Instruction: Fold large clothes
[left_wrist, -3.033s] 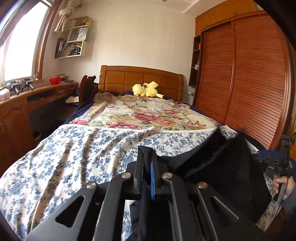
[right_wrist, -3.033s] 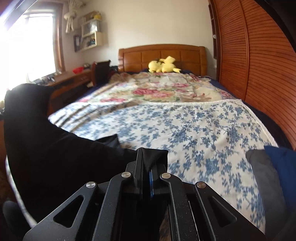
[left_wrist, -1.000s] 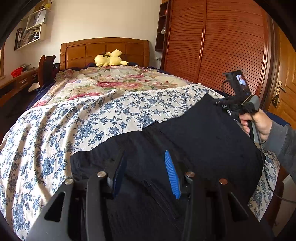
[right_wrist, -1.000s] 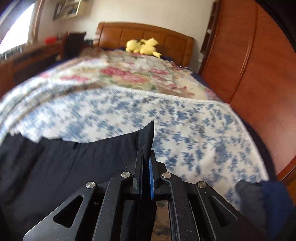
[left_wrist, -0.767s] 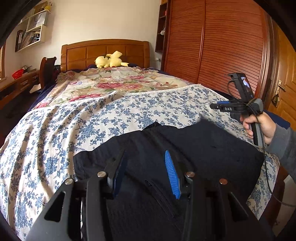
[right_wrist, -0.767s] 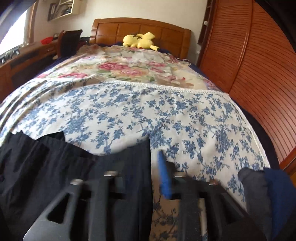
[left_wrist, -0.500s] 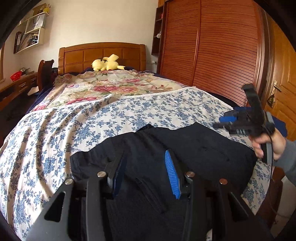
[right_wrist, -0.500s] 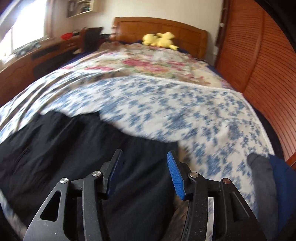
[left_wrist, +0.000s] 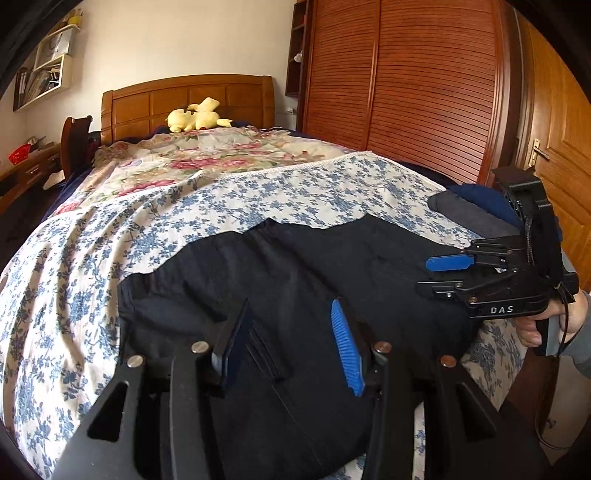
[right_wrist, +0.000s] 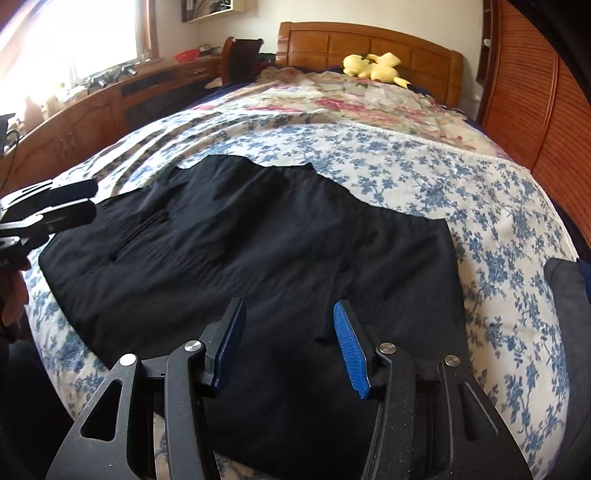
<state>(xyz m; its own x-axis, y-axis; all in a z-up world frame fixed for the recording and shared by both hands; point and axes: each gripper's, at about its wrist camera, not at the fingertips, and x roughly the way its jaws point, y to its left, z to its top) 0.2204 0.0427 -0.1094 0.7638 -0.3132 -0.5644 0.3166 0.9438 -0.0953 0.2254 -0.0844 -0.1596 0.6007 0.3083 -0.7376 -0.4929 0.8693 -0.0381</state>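
Note:
A large black garment (left_wrist: 295, 266) lies spread flat on the blue-flowered bedspread (left_wrist: 92, 258) near the foot of the bed. My left gripper (left_wrist: 290, 332) hovers over its near edge, open, with nothing between the blue pads. In the same view my right gripper (left_wrist: 432, 275) comes in from the right, held by a hand, jaws apart above the cloth's right end. The right wrist view shows the black garment (right_wrist: 258, 240) stretching away to the left, my right gripper (right_wrist: 288, 332) open above it, and my left gripper (right_wrist: 88, 203) open at its far left end.
Folded grey and navy clothes (left_wrist: 476, 214) sit at the bed's right edge. A yellow plush toy (left_wrist: 195, 118) lies by the wooden headboard. Slatted wardrobe doors (left_wrist: 424, 92) run along the right side; a wooden desk (right_wrist: 74, 122) runs along the left.
My right gripper opened and let go of the garment's corner, then drew back toward the bed's foot. The cloth dropped flat. My left gripper stayed open and shifted a little.

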